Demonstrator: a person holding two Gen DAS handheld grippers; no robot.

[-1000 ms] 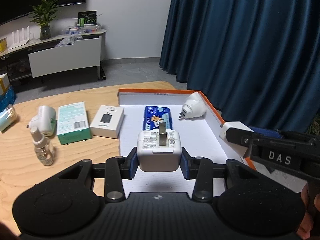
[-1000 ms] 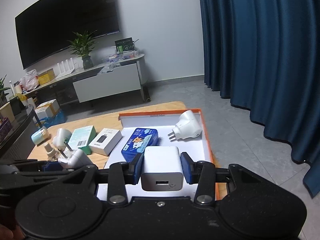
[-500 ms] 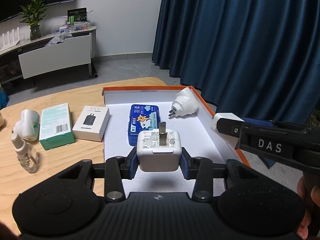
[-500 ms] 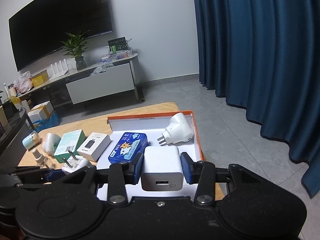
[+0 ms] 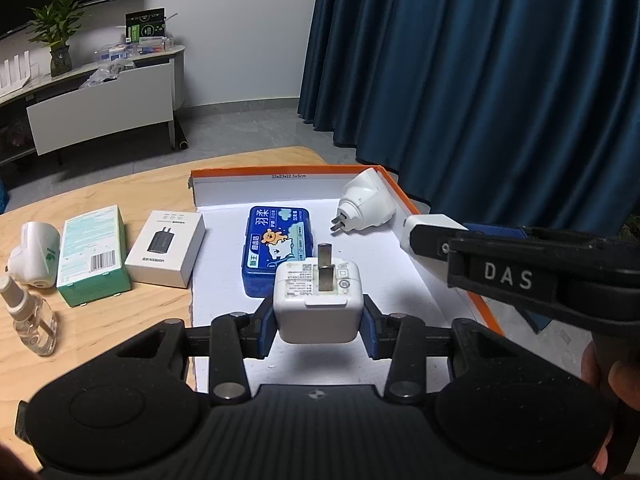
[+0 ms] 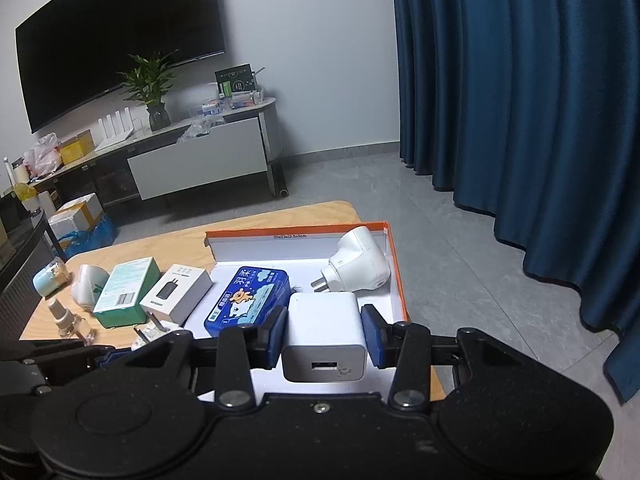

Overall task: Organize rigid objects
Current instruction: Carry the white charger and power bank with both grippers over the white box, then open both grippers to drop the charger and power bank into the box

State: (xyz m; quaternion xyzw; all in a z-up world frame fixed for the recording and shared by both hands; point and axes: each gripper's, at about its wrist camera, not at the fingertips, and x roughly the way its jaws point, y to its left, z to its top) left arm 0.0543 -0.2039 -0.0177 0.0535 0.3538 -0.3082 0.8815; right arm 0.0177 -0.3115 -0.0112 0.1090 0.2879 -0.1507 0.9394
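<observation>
My left gripper (image 5: 319,322) is shut on a white plug charger (image 5: 318,300), prongs up, held above the near part of the orange-rimmed white box (image 5: 432,288). My right gripper (image 6: 324,334) is shut on a white USB charger (image 6: 323,338), port facing me, above the box's near right part (image 6: 394,276). In the box lie a blue tin (image 5: 278,254) and a white round adapter (image 5: 366,204); both also show in the right wrist view, the tin (image 6: 248,300) and the adapter (image 6: 356,266). The right gripper shows at the right of the left wrist view (image 5: 424,230).
On the wooden table (image 5: 120,328) left of the box lie a white charger carton (image 5: 166,248), a green carton (image 5: 92,254), a white round device (image 5: 34,254) and a small spray bottle (image 5: 28,316). Blue curtain stands at the right, a TV cabinet behind.
Both grippers have shifted left and nearer over the box, each keeping its charger. The right gripper has come closer to the left one.
</observation>
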